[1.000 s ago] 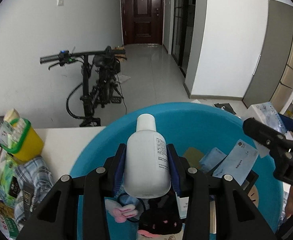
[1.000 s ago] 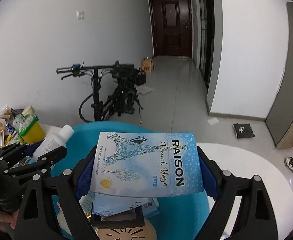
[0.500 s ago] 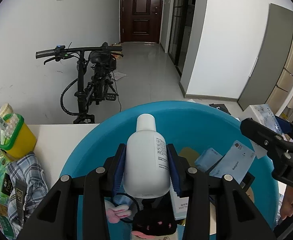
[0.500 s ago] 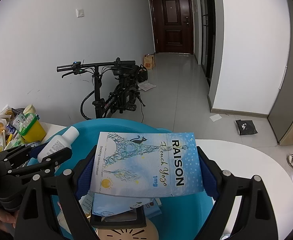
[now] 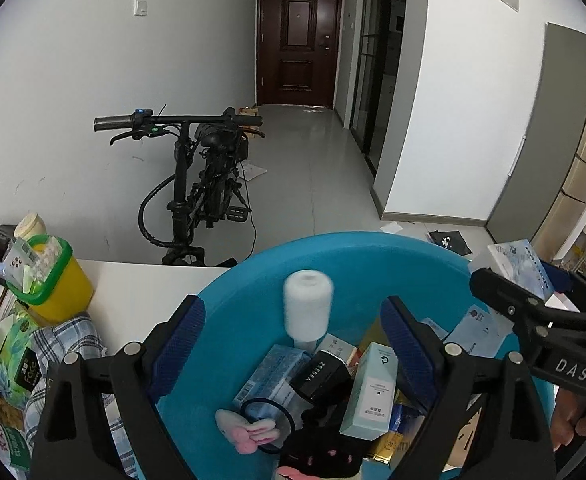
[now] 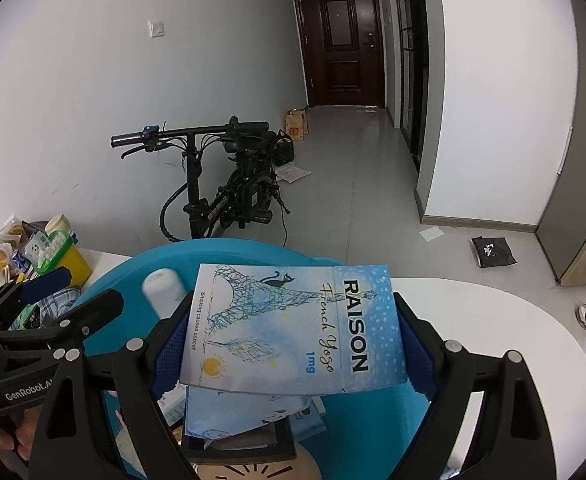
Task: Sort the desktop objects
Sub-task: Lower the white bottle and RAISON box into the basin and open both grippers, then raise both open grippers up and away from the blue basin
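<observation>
Left wrist view: left gripper (image 5: 293,354) jaws spread wide, gripping nothing; the white bottle (image 5: 308,307), blurred, is between them over the blue basin (image 5: 229,312). Best keep the jaws wide and lift clear of the clutter inside.

Right wrist view: right gripper (image 6: 293,340) jaws pinch the blue Raison pack (image 6: 293,324) above the basin; only here is its print readable.

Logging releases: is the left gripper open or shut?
Open. The left gripper has its fingers spread wide, clear of the blurred white bottle over the blue basin.
</observation>
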`<state>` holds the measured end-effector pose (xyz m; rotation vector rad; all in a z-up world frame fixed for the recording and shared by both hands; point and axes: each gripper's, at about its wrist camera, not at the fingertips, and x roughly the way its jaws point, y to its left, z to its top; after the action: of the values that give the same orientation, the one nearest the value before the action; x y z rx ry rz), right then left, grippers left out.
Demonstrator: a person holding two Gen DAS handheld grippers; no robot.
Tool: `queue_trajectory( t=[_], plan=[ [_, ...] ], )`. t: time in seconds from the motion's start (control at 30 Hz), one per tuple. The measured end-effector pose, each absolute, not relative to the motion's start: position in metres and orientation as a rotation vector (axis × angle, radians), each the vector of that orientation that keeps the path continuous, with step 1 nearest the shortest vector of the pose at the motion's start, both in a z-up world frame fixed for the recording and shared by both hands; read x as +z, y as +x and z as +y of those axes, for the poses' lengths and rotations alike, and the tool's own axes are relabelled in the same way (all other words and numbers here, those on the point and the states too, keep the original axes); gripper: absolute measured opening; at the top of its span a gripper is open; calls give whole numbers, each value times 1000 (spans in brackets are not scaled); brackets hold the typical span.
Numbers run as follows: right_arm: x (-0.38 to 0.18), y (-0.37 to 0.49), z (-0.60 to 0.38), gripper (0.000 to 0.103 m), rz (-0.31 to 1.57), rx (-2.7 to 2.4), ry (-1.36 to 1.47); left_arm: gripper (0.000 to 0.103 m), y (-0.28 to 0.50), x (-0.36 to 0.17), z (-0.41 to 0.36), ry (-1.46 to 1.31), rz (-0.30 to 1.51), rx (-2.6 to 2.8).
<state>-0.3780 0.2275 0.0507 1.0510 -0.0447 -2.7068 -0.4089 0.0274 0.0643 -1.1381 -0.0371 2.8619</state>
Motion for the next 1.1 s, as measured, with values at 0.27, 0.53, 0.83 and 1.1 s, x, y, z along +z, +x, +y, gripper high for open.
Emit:
queue_trajectory(
  t=[0.27,0.53,0.83,1.1],
  plan=[
    [51,-377,224,87,-53,-2689,1040,91,-407,67,26,-1129,-39,2871],
    [54,-379,228,103,-136,-2683,1024,91,-406,70,24,-1120,-45,2875],
    [57,-378,233,103,-137,-2710,1014,91,-406,72,24,-1115,-44,2878],
    [58,-377,234,103,-123,-2720,1007,91,-405,73,24,-1103,-56,2878]
  ],
)
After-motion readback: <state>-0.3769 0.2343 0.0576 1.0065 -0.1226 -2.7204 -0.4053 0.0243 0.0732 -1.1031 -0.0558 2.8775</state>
